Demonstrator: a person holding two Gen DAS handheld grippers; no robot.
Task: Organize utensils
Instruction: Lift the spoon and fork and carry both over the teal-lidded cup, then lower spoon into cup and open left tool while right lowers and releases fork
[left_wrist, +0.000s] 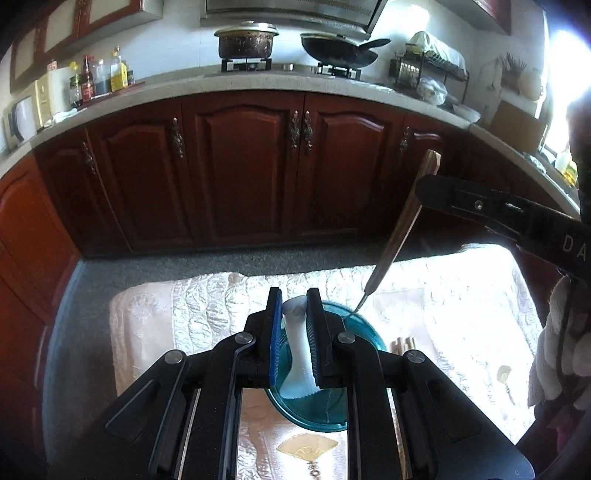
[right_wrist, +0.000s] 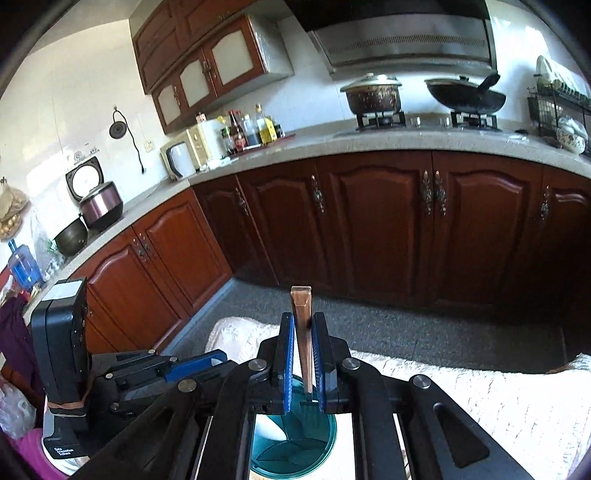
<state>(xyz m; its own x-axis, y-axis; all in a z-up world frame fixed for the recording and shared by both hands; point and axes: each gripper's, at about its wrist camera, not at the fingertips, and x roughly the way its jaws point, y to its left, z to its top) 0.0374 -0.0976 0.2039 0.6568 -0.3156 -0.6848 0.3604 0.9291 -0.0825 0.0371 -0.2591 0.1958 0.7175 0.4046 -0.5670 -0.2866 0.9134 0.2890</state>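
My left gripper (left_wrist: 294, 306) is shut on a white spoon (left_wrist: 298, 350) and holds it upright over a teal plastic container (left_wrist: 364, 330) on the cloth-covered table. My right gripper (right_wrist: 303, 332) is shut on a wooden-handled utensil (right_wrist: 301, 314). In the left wrist view that utensil (left_wrist: 404, 221) slants down, its metal end dipping into the far rim of the teal container. The container shows below my right gripper (right_wrist: 325, 443). The right gripper's body (left_wrist: 517, 218) enters the left wrist view from the right. The left gripper (right_wrist: 192, 363) shows at the left of the right wrist view.
A white embroidered cloth (left_wrist: 207, 306) covers the table. Wooden chopsticks (left_wrist: 404, 345) lie right of the container, and a small spoon (left_wrist: 504, 376) lies farther right. Dark wood cabinets (left_wrist: 240, 173) and grey floor (left_wrist: 184, 266) lie beyond. The counter holds a pot (left_wrist: 245, 42) and a wok (left_wrist: 340, 50).
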